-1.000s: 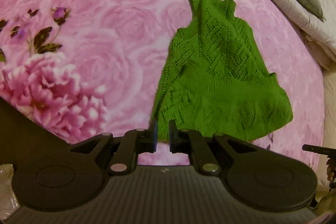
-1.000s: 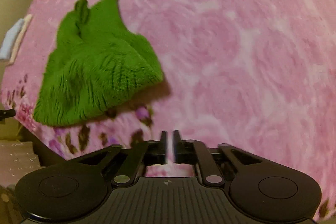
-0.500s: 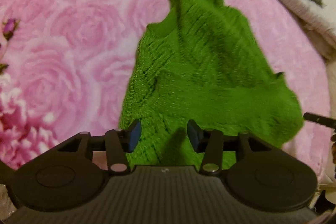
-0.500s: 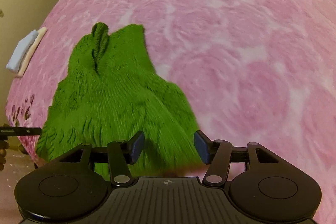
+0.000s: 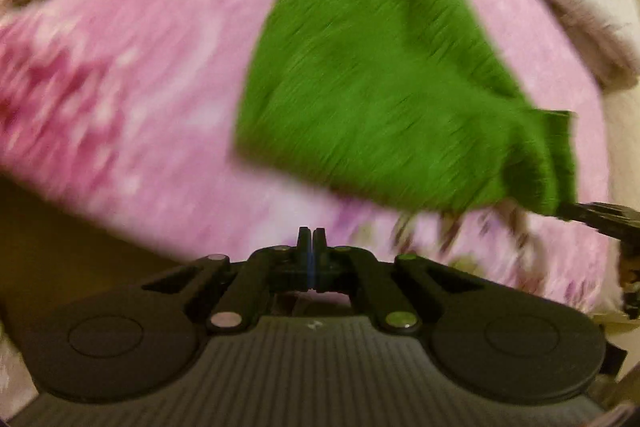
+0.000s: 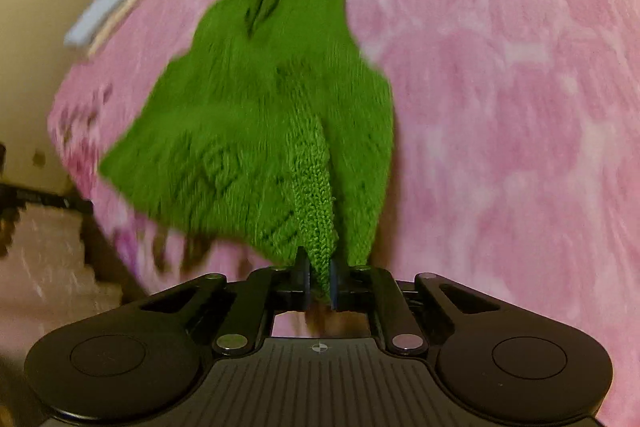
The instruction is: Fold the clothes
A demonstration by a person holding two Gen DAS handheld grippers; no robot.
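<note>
Right gripper [image 6: 319, 277] clamped on a bottom corner of the green knit garment [image 6: 256, 115], ribbed edge pinched between the pads at lower centre of the right wrist frame. Half a second back: jaws wide over the hem; a second back: closed, clear of the cloth. So, grasp just made on this side.

Left gripper [image 5: 311, 242] clenched on nothing, pads together, pink bedspread [image 5: 132, 75] behind the tips. Half a second back: open right at the hem; now backed off, garment [image 5: 372, 83] in upper centre-right of the left wrist frame, well apart from the tips. Left grab apparently missed or dropped.

Garment mostly flat on the bedspread, neck end toward the top of both frames, gripped corner lifted into a ridge. Heavy motion blur in both views; fold state otherwise not readable. Judgement: only one corner held, so a clean two-corner fold not set up.

Surroundings: pale quilted bedding [image 5: 576, 11] upper right of left frame; small light-blue folded item [image 6: 100, 17] upper left of right frame, near the bed edge. Nothing lying on the bedspread beyond the garment
</note>
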